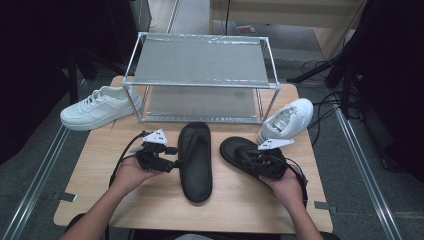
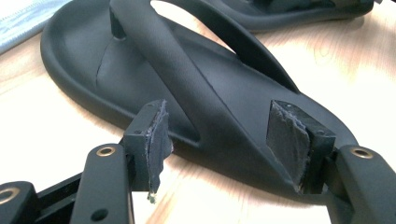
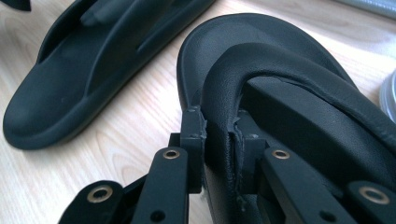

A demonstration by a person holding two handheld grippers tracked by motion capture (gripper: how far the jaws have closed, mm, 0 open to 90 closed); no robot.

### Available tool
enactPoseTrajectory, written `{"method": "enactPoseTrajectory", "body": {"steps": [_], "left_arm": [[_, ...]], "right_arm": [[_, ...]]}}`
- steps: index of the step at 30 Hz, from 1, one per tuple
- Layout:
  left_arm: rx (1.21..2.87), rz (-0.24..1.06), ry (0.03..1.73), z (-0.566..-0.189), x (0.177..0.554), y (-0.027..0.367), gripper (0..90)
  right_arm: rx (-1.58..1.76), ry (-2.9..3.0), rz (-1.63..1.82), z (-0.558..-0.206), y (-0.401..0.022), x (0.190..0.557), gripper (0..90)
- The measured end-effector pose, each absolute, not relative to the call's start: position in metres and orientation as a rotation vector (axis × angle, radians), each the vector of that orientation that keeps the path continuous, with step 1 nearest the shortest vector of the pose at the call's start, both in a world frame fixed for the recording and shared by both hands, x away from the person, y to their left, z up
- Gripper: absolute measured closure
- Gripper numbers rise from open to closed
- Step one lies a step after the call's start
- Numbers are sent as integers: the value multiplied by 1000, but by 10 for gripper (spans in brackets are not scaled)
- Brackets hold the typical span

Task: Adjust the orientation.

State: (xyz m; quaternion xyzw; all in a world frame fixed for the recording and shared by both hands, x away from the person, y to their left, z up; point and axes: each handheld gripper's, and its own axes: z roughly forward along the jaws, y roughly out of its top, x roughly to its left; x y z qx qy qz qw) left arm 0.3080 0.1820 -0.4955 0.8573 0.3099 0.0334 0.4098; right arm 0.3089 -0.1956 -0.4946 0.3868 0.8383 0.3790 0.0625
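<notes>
I have two black sandals on the wooden table (image 1: pixel 150 200), in front of the metal rack (image 1: pixel 200 82). The left sandal (image 1: pixel 195 161) lies flat with its long axis running away from me, toe toward the rack. The right sandal (image 1: pixel 243 155) sits just beside it, angled so its toe points up and to the left.

My right gripper (image 1: pixel 270 164) is already on that right sandal: in the right gripper view its jaws are pinched narrow around the sandal's strap (image 3: pixel 224 116), one pad on each side of it. The sole looks tipped up a little from the table at that end, though I can't be sure from this angle.

My left gripper (image 1: pixel 167 156) sits just off the left sandal's left edge, at about mid-length, pointing across the sandal's long axis. In the left gripper view its jaws stand wide apart and hold nothing; the near rim of the left sandal (image 2: pixel 205 112) and the strap's lower end lie between and just beyond the fingertips (image 2: pixel 156 135). So that sandal lies straight ahead of the left gripper, broadside on, and the left hand (image 1: pixel 131 172) is clearly the nearer one to it.

Further out, one white sneaker (image 1: pixel 100 107) rests at the rack's left and another (image 1: pixel 287 119) at its right. Both rack shelves look bare.
</notes>
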Motion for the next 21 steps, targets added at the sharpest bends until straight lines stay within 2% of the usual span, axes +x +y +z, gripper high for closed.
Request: {"method": "enactPoseTrajectory", "body": {"steps": [21], "left_arm": [[2143, 112, 831, -501, 282, 196, 385]], "right_arm": [[1253, 2500, 1149, -491, -158, 347, 788]]}}
